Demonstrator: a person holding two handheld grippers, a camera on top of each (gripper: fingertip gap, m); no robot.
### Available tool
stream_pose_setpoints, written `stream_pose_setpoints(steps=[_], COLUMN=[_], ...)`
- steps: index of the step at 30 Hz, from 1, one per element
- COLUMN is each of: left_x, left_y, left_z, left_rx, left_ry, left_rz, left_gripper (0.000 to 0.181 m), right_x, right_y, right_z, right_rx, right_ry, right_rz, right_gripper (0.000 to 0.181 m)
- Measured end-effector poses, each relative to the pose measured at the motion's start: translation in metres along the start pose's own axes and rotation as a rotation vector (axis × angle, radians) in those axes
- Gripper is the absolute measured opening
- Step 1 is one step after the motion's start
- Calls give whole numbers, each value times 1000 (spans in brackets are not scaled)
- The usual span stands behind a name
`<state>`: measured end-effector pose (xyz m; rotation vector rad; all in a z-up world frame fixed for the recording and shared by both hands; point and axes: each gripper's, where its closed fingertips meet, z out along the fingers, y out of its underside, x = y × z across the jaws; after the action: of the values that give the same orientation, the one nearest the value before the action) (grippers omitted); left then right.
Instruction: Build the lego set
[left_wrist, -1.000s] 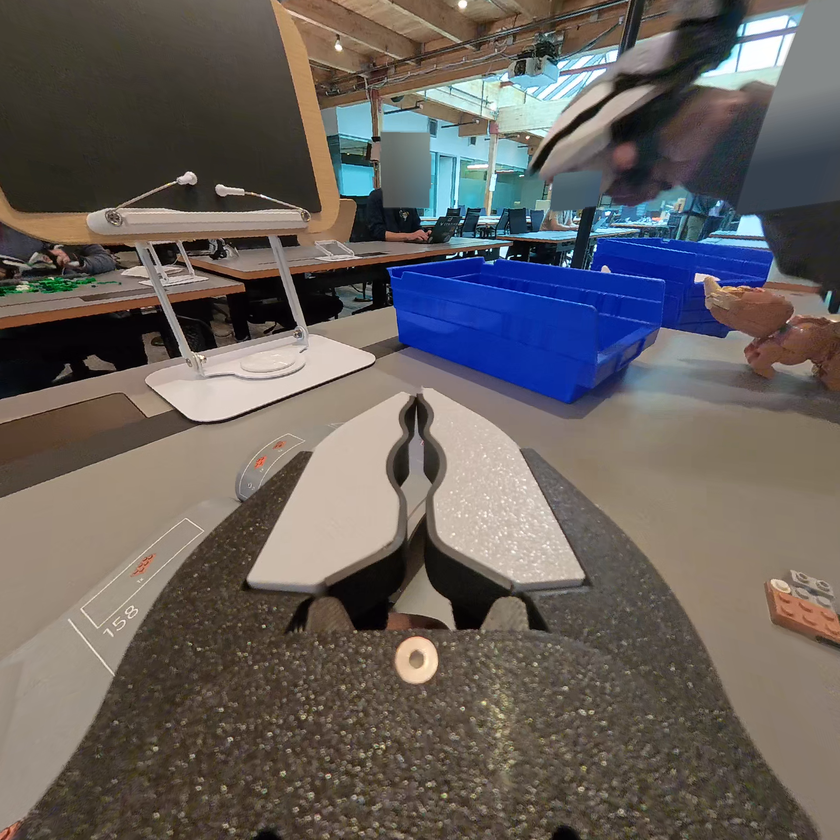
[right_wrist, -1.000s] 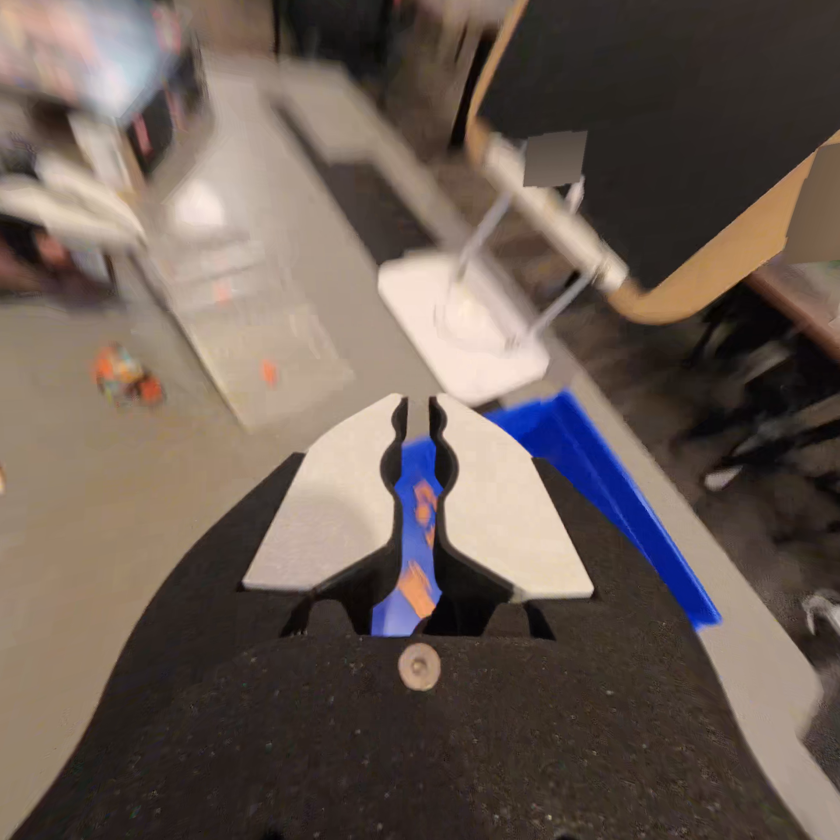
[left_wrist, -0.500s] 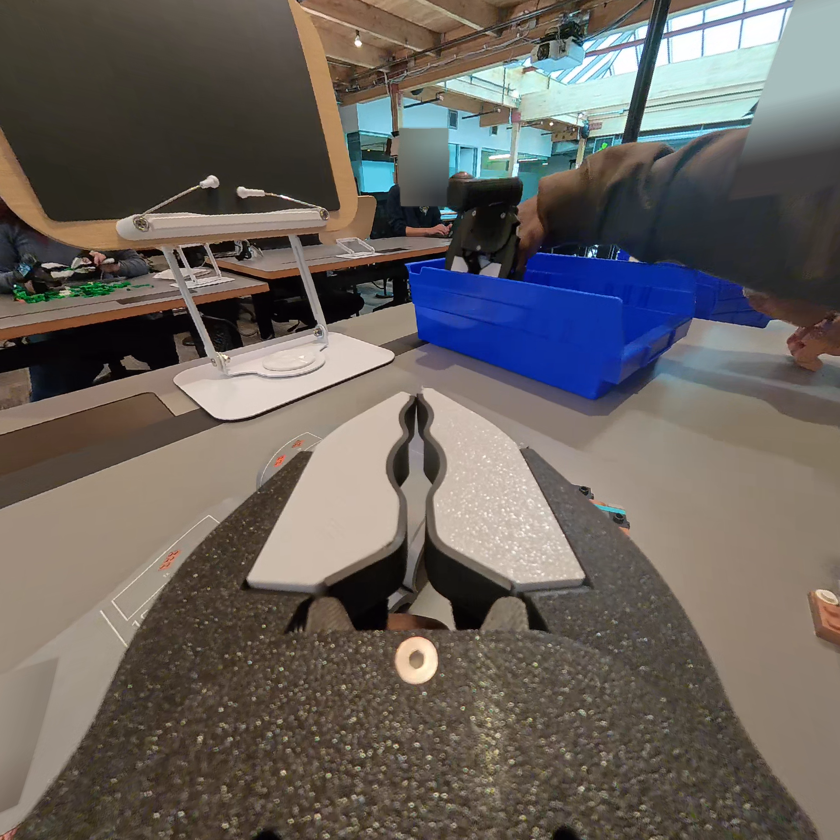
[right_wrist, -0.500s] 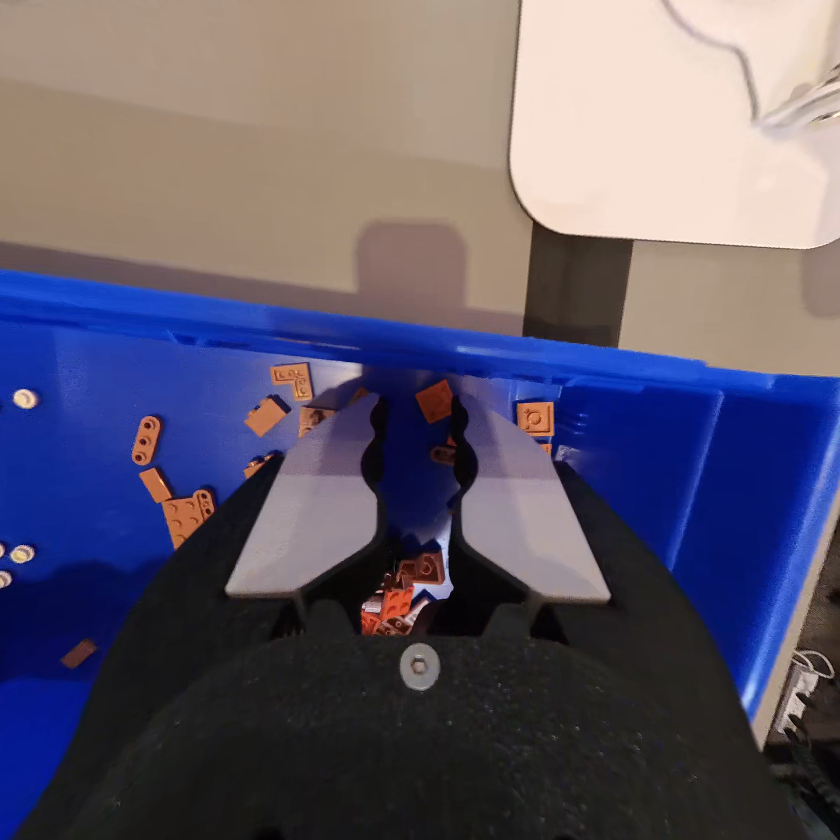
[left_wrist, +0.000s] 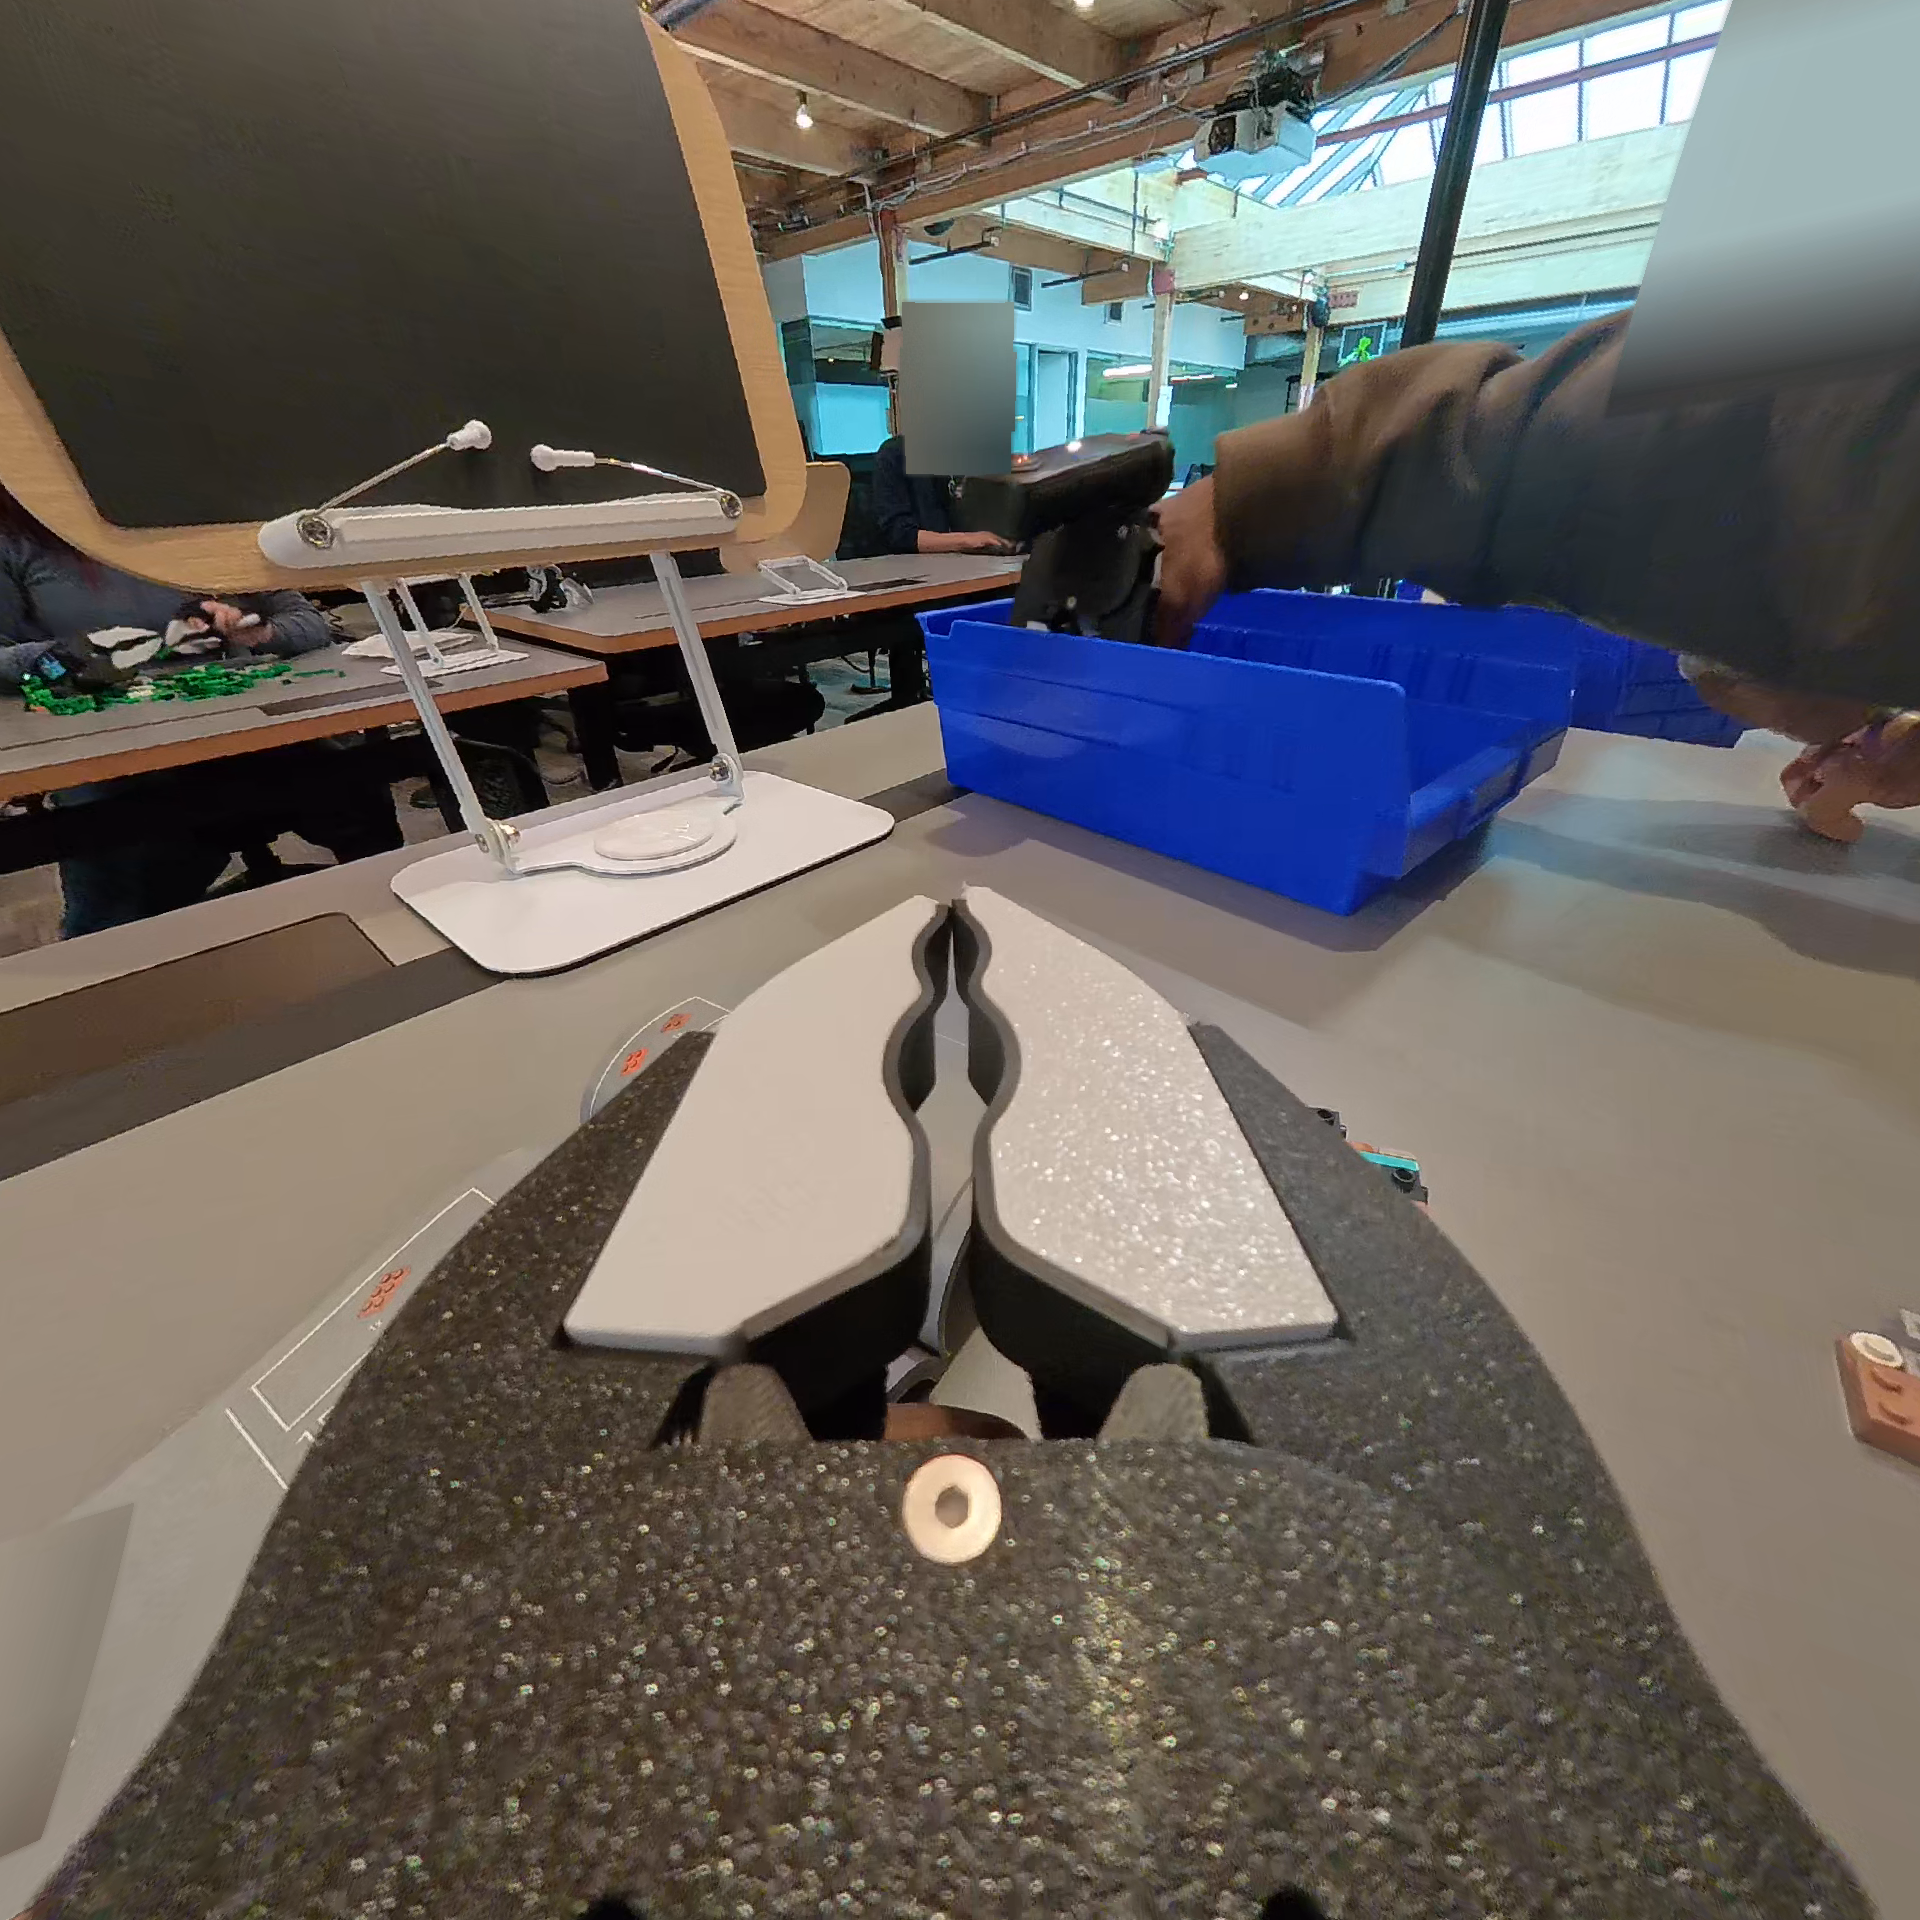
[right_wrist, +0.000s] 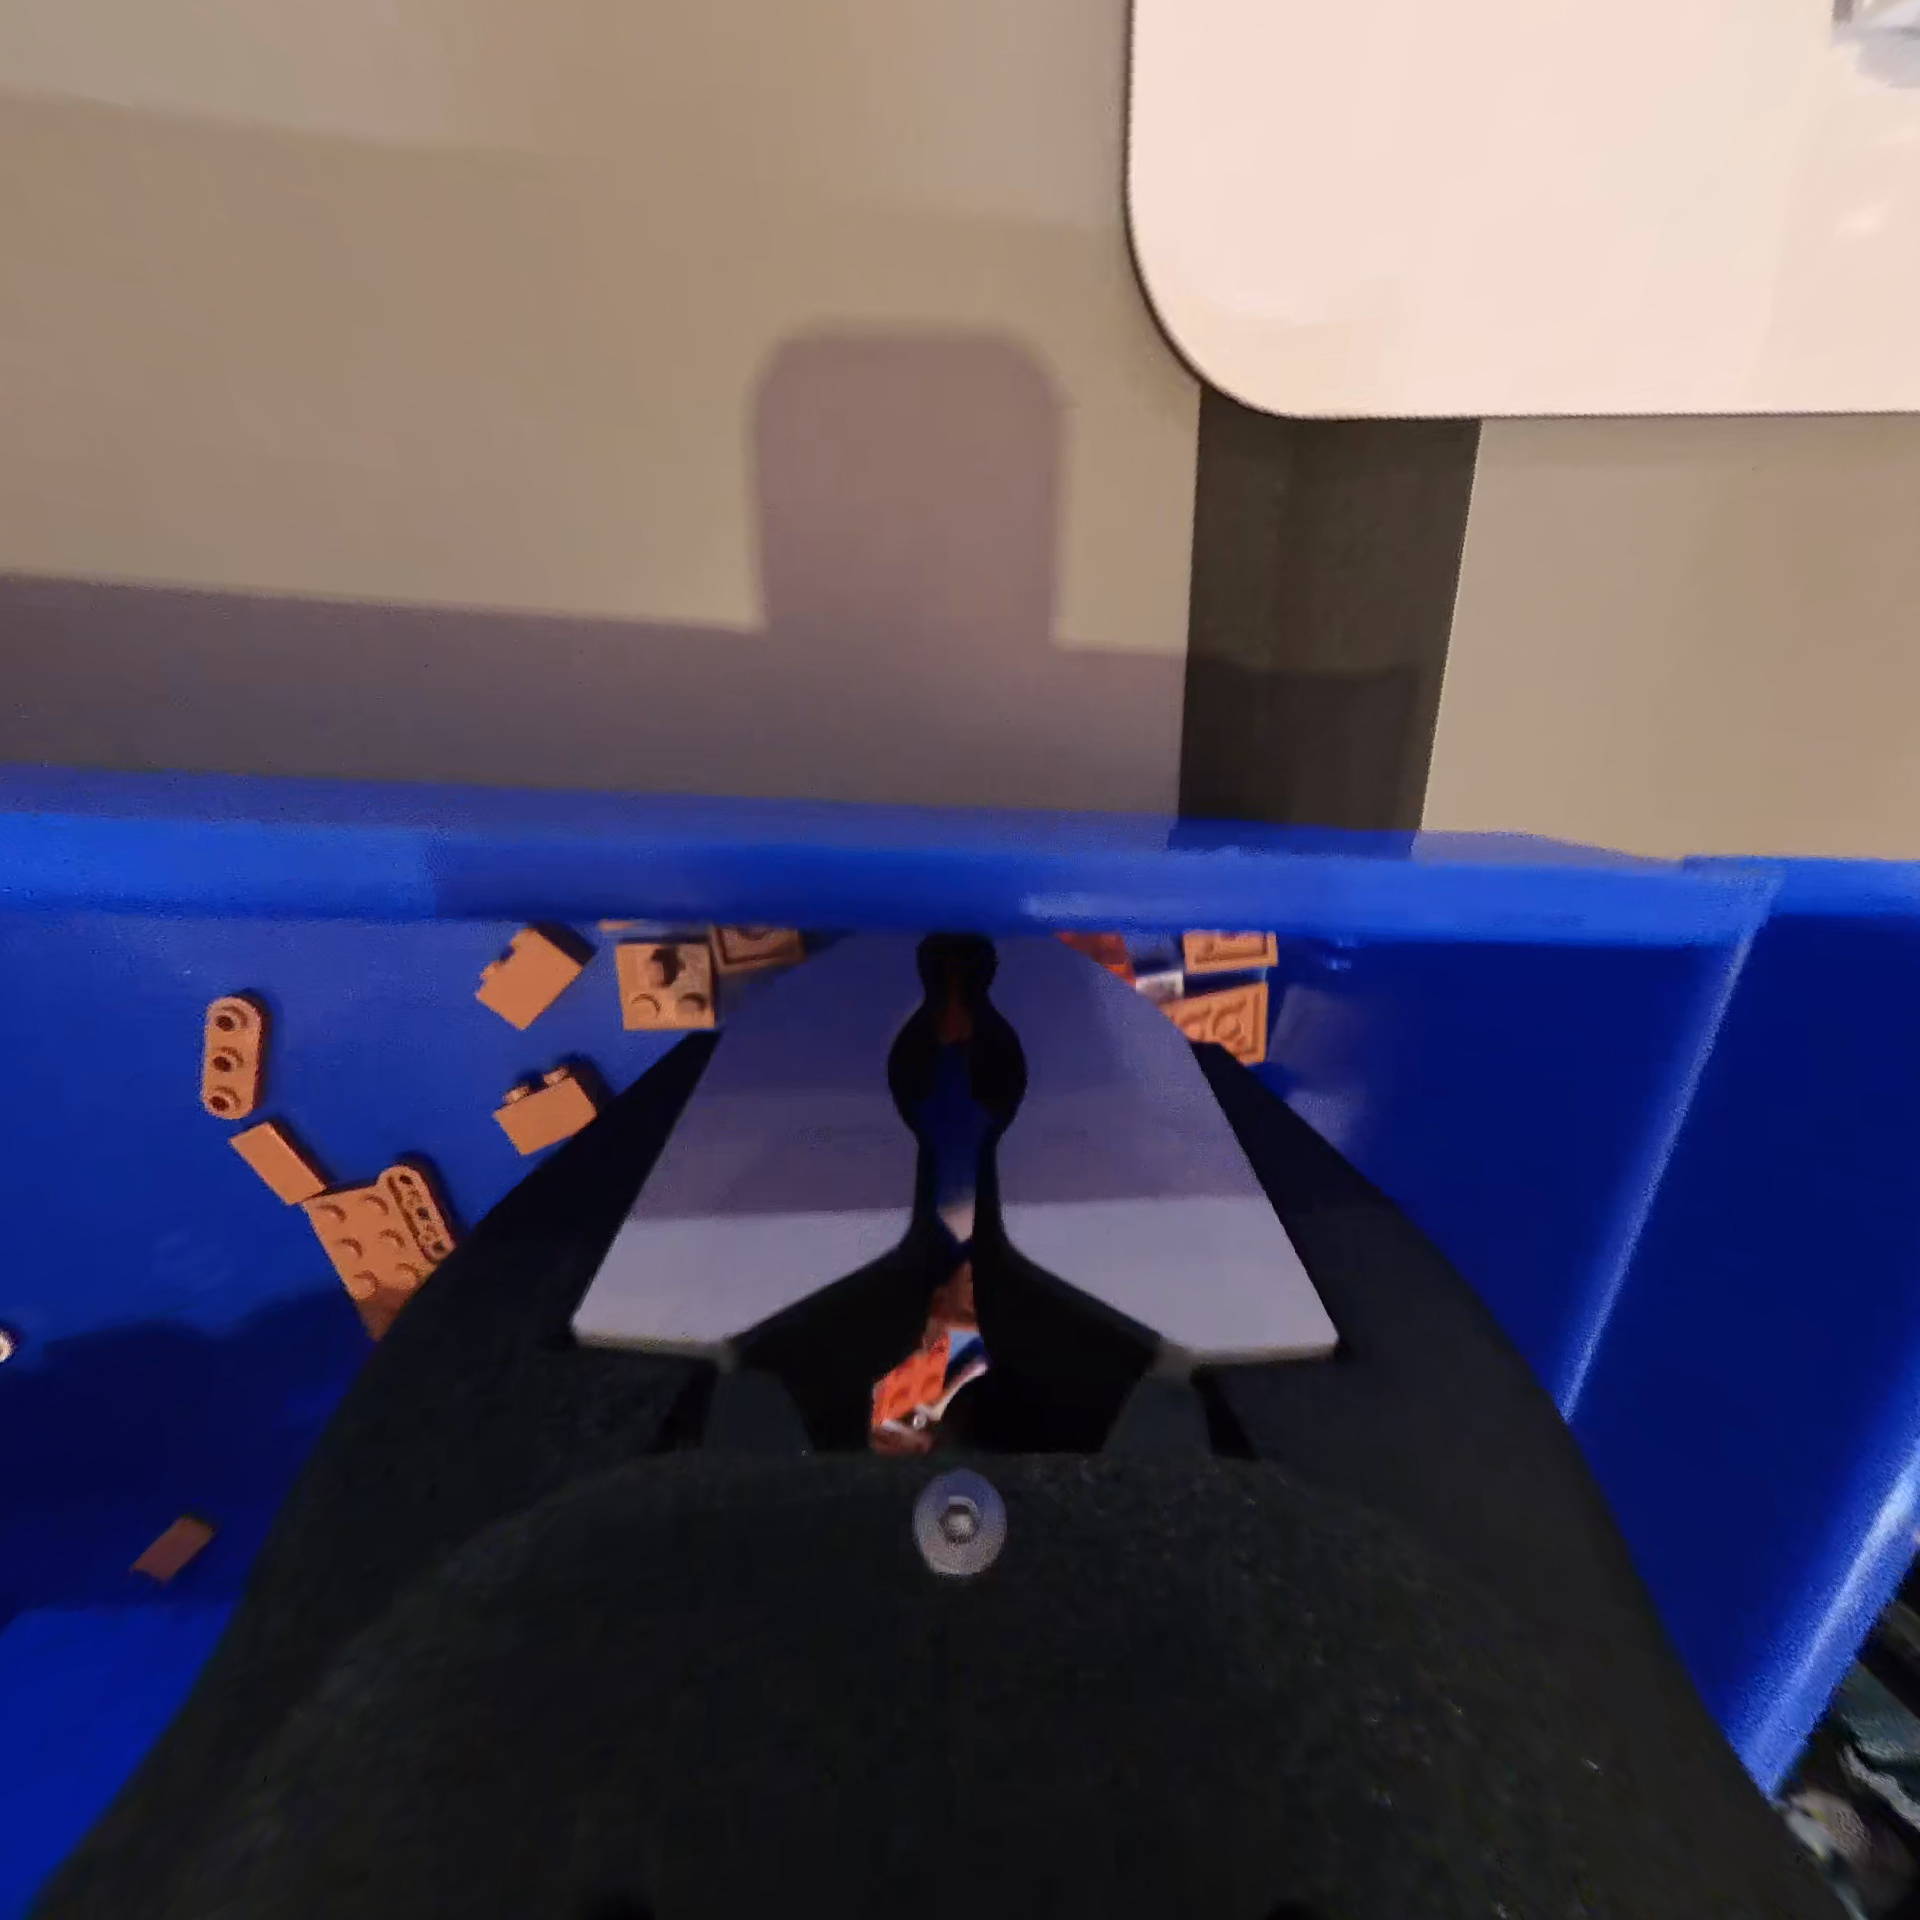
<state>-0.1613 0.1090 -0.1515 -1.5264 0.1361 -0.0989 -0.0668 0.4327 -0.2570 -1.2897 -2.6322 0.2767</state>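
Note:
My right gripper (right_wrist: 956, 951) is down inside the blue bin (right_wrist: 727, 862), its tips at the foot of the far wall. Its jaws are closed, with a sliver of an orange-brown lego piece (right_wrist: 949, 1023) between them. Several loose brown lego pieces (right_wrist: 384, 1236) lie on the bin floor to its left. In the left wrist view the right gripper (left_wrist: 1091, 582) shows inside the blue bin (left_wrist: 1247, 748), under a brown sleeve (left_wrist: 1455, 488). My left gripper (left_wrist: 954, 914) is shut with nothing between its tips, low over the grey table.
A white tablet-stand base (left_wrist: 644, 862) stands left of the bin and also shows in the right wrist view (right_wrist: 1507, 208). A brown plate (left_wrist: 1881, 1403) and a small teal-and-black piece (left_wrist: 1382, 1158) lie on the table at right. A brown lego model (left_wrist: 1839, 779) sits at far right. My hands' fingertips stand some 35 cm from each other.
My right gripper swung over the bin, dropped deeper toward its far wall and closed its jaws from open. The left gripper stayed shut and shifted only slightly.

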Motion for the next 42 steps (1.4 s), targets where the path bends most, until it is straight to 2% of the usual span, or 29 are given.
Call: stream_pose_setpoints(steps=[6,9,13,19,24,28,32,34,36,39,42], left_x=[4,5,4,3,2,2,2,3,10,33,67], left_y=[1,1,1,1,1,0,0,-2,-9,-25,-39], left_z=[-1,-1,0,0,0,-1,-1,-2,-3,-6,-11], left_rx=[-7,-10,-12,-13,-10,-8,-2,4,27,71,126], left_ry=[11,14,10,10,12,11,2,2,26,101,207], left_rz=[12,17,13,-4,-8,-8,-4,-16,-35,-22,-9], left_gripper=[0,0,0,0,0,0,0,0,0,1,4], right_x=[-3,-5,-6,-2,-4,-5,-14,-26,-51,-121,-201], right_y=[-5,7,18,15,15,16,10,-10,-44,-115,-176], right_z=[-34,-28,-12,-4,-2,-4,-30,-62,-103,-164,-194], right_rx=[96,29,-51,-34,-28,-39,-36,32,168,515,913], right_ry=[38,55,21,-24,-60,-37,25,97,166,202,178], right_rz=[56,-4,17,53,73,48,35,43,78,154,245], right_gripper=[0,2,25,25,17,17,16,16,16,16,16])
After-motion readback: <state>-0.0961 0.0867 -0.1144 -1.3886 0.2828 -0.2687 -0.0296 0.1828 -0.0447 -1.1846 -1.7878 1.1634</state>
